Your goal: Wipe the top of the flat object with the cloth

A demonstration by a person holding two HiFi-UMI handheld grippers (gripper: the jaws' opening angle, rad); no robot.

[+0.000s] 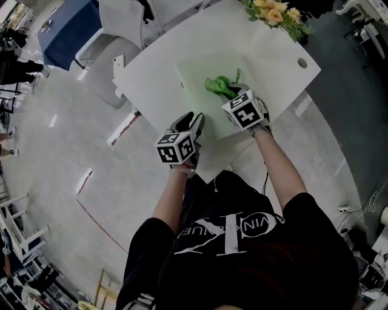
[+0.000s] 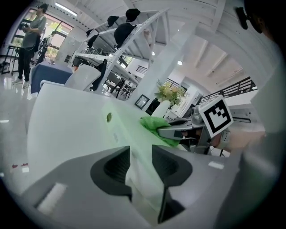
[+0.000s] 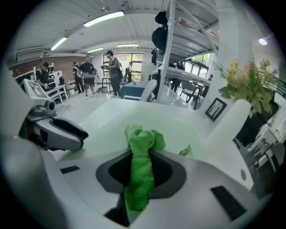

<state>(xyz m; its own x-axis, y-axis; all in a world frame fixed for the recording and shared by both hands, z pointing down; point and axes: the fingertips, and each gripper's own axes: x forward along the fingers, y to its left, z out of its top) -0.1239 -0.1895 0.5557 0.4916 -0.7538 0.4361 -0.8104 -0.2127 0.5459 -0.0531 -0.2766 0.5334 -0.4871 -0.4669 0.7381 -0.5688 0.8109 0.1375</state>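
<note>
- On the white table [image 1: 159, 57], a pale green flat board [image 1: 195, 75] lay flat near the person's edge, with the green cloth [image 1: 219, 85] bunched on its top, towards the right side.
- Right gripper [image 1: 232, 95] was clamped on the cloth: in the right gripper view the jaws [image 3: 142, 155] pinched a rolled strip of cloth [image 3: 141, 136] that ran between the pads and bulged out ahead of them onto the board [image 3: 178, 127].
- One small loose end of cloth stuck up just right of that gripper's tips.
- Left gripper [image 1: 198, 120] sat at the board's near-left edge, well apart from the cloth.
- Left gripper view: the jaws [image 2: 140, 154] stood about half closed on the board's near edge [image 2: 142, 176], and the pale material filled the gap from pad to pad.
- From that same view the right gripper [image 2: 166, 132] and its marker cube [image 2: 216, 115] showed beyond, tips on the cloth [image 2: 154, 124].
- Left gripper [image 3: 53, 130] showed at the left of the right gripper view, low over the table.
- Flowers [image 1: 276, 13] stood at the table's far edge, and a round hole [image 1: 302, 62] sat near the right corner.
- A small picture frame [image 3: 216, 108] stood on the table near the flowers [image 3: 248, 85].
- Several people [image 3: 114, 69] stood in the background, away from the table.
</note>
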